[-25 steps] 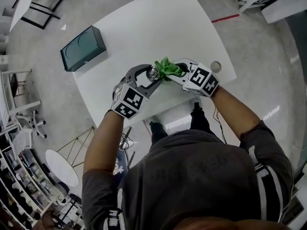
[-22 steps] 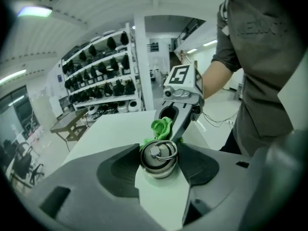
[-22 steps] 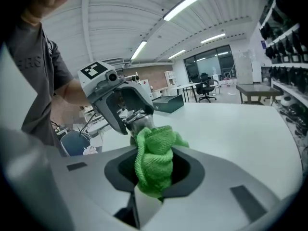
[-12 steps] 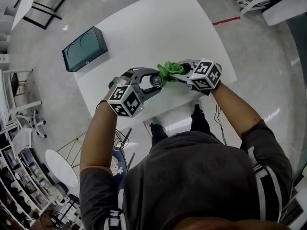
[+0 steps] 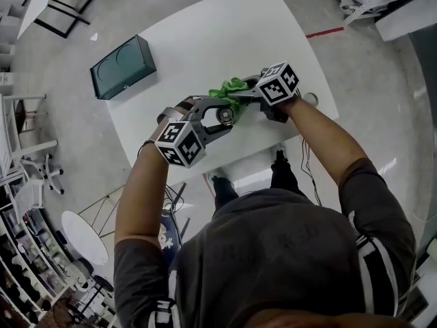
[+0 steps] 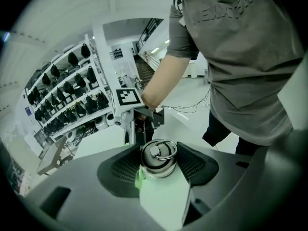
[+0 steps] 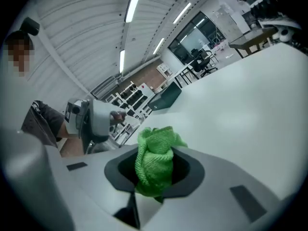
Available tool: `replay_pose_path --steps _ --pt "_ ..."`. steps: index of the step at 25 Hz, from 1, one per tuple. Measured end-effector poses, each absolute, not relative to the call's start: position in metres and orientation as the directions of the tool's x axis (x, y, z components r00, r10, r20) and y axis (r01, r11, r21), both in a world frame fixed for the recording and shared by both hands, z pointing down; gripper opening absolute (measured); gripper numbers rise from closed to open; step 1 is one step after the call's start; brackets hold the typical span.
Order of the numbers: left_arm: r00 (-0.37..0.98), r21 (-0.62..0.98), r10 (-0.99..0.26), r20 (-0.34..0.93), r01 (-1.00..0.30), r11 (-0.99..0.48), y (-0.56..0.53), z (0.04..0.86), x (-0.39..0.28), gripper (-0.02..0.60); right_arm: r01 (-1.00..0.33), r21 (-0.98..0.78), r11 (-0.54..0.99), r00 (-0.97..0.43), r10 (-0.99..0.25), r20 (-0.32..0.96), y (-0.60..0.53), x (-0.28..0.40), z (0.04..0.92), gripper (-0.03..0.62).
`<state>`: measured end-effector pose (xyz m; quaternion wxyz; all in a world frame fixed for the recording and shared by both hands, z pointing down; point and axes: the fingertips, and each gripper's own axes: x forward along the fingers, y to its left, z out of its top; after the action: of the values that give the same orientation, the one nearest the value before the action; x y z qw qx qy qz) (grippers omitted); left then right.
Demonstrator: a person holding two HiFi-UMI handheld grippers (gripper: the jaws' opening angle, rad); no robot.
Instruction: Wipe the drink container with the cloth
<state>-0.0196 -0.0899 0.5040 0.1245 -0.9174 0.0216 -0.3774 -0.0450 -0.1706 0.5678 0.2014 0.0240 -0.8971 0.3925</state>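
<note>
Two tight grips: left fingers (image 6: 121, 170) on drink container (image 6: 157, 169), lid (image 6: 159, 151) back along them; right fingers (image 7: 190, 170) on cloth (image 7: 154, 160).

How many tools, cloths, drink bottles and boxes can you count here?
Tools: 2 (left tool, right tool)
Green cloth: 1
Metal drink container: 1
Dark green box: 1
Total: 5

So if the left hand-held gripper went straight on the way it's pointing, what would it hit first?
Probably the right hand-held gripper, directly beyond the metal bottle the left hand-held gripper holds; depth is unclear.
</note>
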Motion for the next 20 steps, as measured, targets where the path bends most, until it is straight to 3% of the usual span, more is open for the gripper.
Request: replay_pose_path --steps 5,12,14,20 --pt "0.725 -0.233 -0.137 0.675 0.034 -0.972 -0.091 0.504 -0.017 0.235 -0.257 -0.611 0.749 -0.859 0.113 0.499 -0.171 -0.045 0.59 0.075" --pt "0.738 -0.195 -0.169 0.653 -0.052 -0.979 -0.097 0.504 -0.018 0.236 -0.247 -0.302 0.921 -0.716 0.036 0.697 -0.165 -0.033 0.603 0.075" --pt "0.744 -0.184 -0.193 0.639 -0.096 -0.978 -0.098 0.504 -0.017 0.236 -0.245 -0.251 0.936 -0.725 -0.005 0.689 -0.165 -0.027 0.598 0.077" --pt "0.746 -0.199 -0.298 0.596 -0.223 -0.954 -0.096 0.505 -0.014 0.269 -0.405 -0.289 0.867 -0.818 -0.203 0.538 -0.183 0.013 0.546 0.08"
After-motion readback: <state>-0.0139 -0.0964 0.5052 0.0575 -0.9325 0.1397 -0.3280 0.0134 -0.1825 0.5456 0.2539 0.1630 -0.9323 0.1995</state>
